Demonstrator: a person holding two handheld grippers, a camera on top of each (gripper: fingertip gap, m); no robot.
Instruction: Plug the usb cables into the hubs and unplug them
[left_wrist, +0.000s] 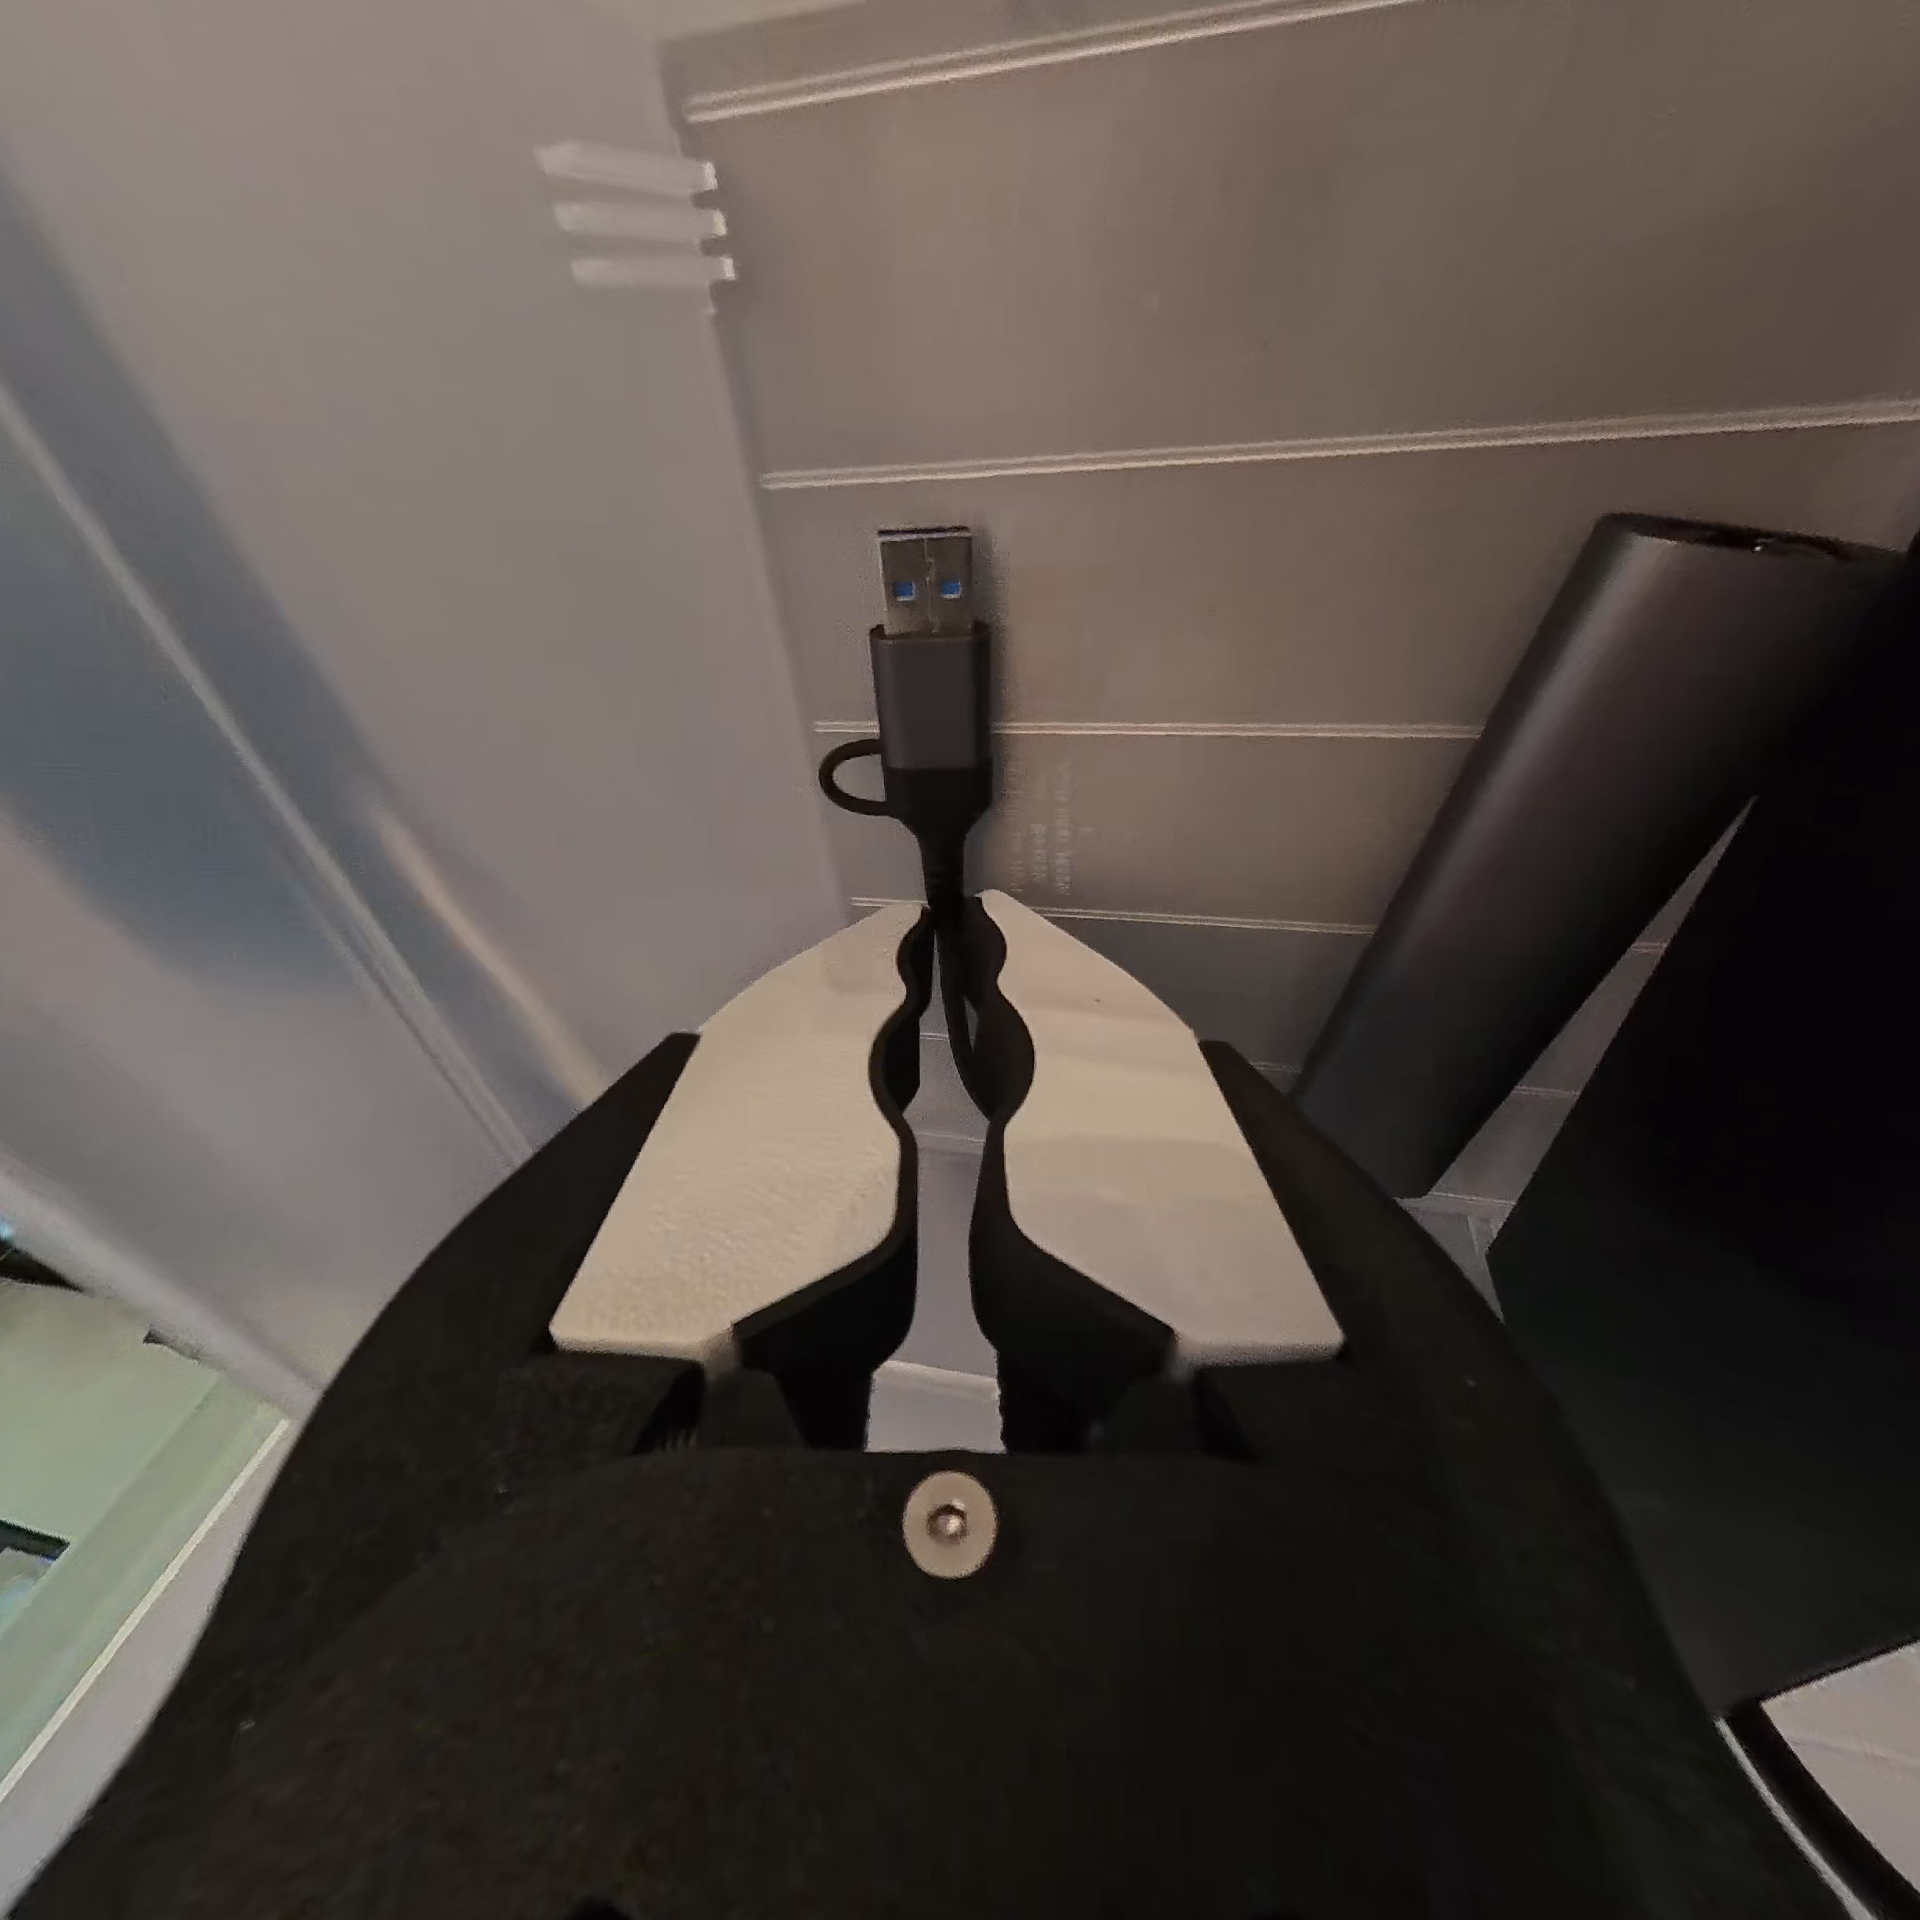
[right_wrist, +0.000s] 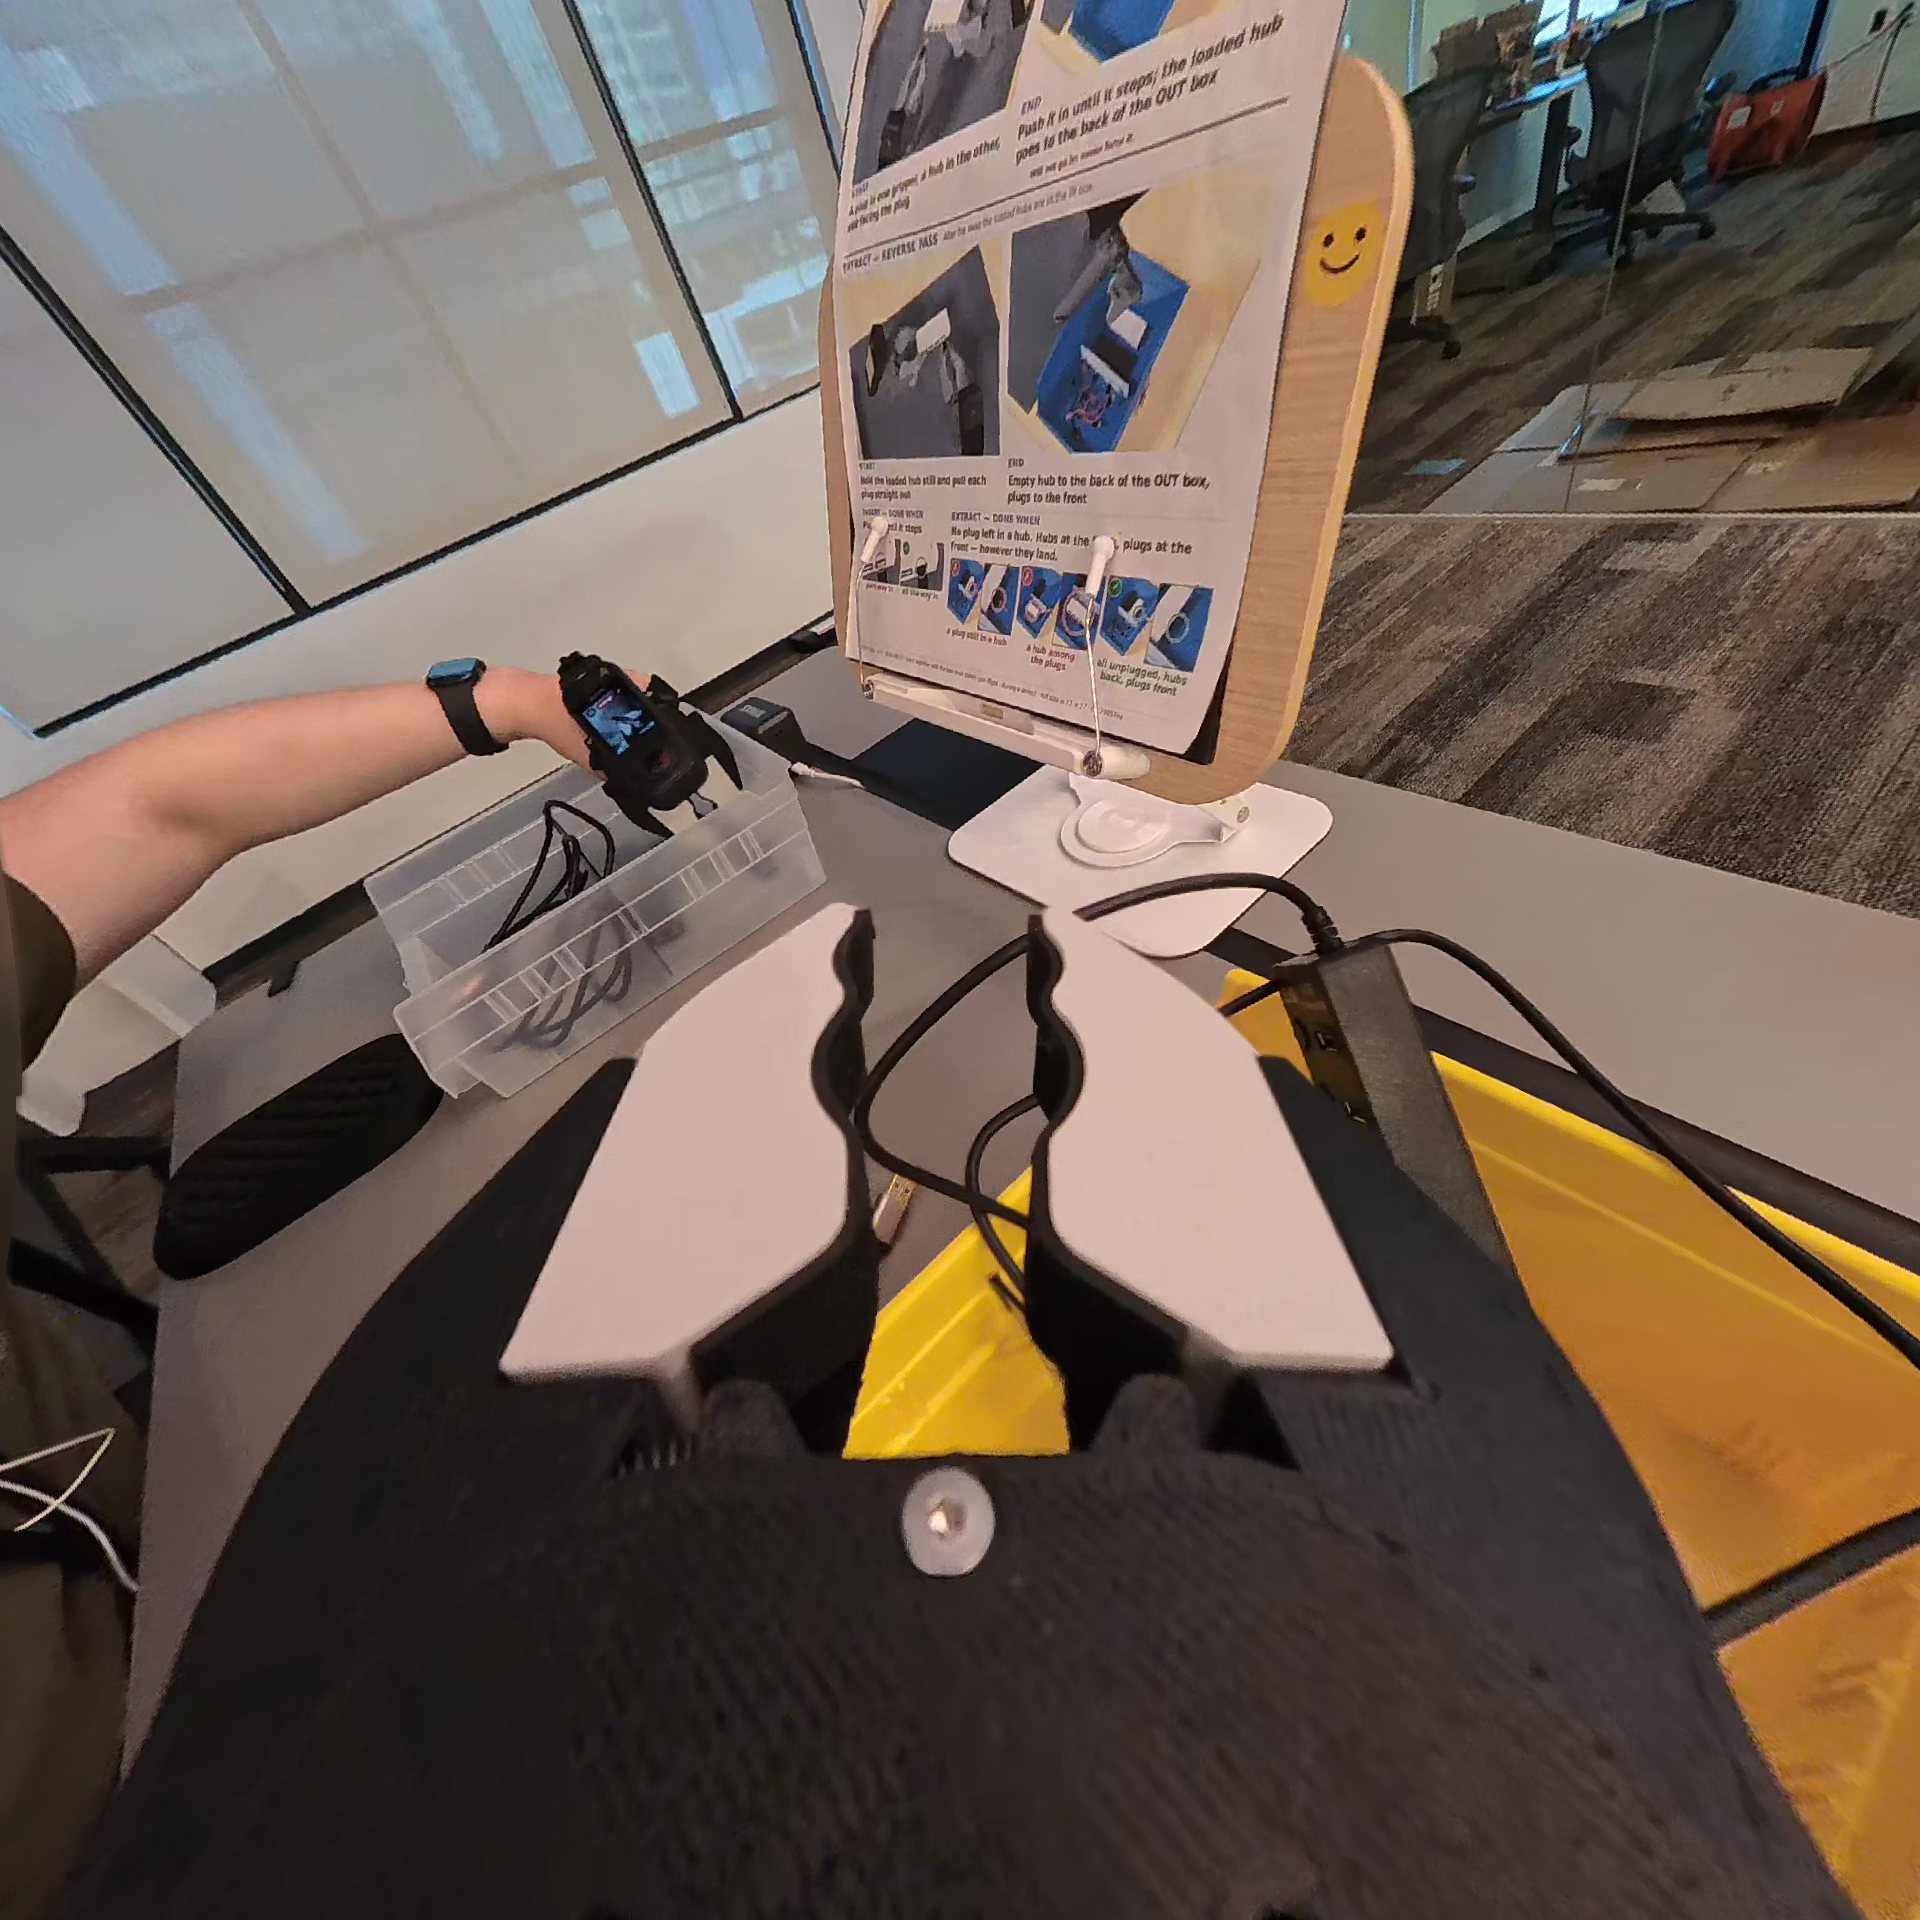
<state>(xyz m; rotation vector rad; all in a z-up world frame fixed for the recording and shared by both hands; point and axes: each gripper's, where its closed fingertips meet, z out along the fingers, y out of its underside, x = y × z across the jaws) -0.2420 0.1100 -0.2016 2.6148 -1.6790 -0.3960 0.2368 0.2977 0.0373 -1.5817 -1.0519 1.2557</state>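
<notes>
In the left wrist view my left gripper (left_wrist: 951, 920) is shut on the black cable (left_wrist: 948, 873) just behind a grey USB plug (left_wrist: 928, 644), which points away over the ribbed floor of the clear bin (left_wrist: 1351, 364). A dark grey hub (left_wrist: 1538, 862) leans at the right. The right wrist view shows this gripper (right_wrist: 665, 774) reaching into the clear bin (right_wrist: 623, 935). My right gripper (right_wrist: 948, 935) is open with nothing between its pads; a black cable loop (right_wrist: 904, 1081) lies on the table below it. A dark hub (right_wrist: 1361, 1049) with cables stands to the right of its fingers, over the yellow bin (right_wrist: 1621, 1299).
A wooden stand with an instruction sheet (right_wrist: 1091, 364) on a white base (right_wrist: 1143, 842) stands behind the bins. More black cables (right_wrist: 561, 873) lie in the clear bin. A loose gold-tipped plug (right_wrist: 894, 1205) lies on the grey table (right_wrist: 1662, 997). A person's arm (right_wrist: 260, 769) reaches in from the left. Some 55 cm of space lies between my two pairs of fingers. My right tips are roughly 12 cm from the dark hub (right_wrist: 1361, 1049).
</notes>
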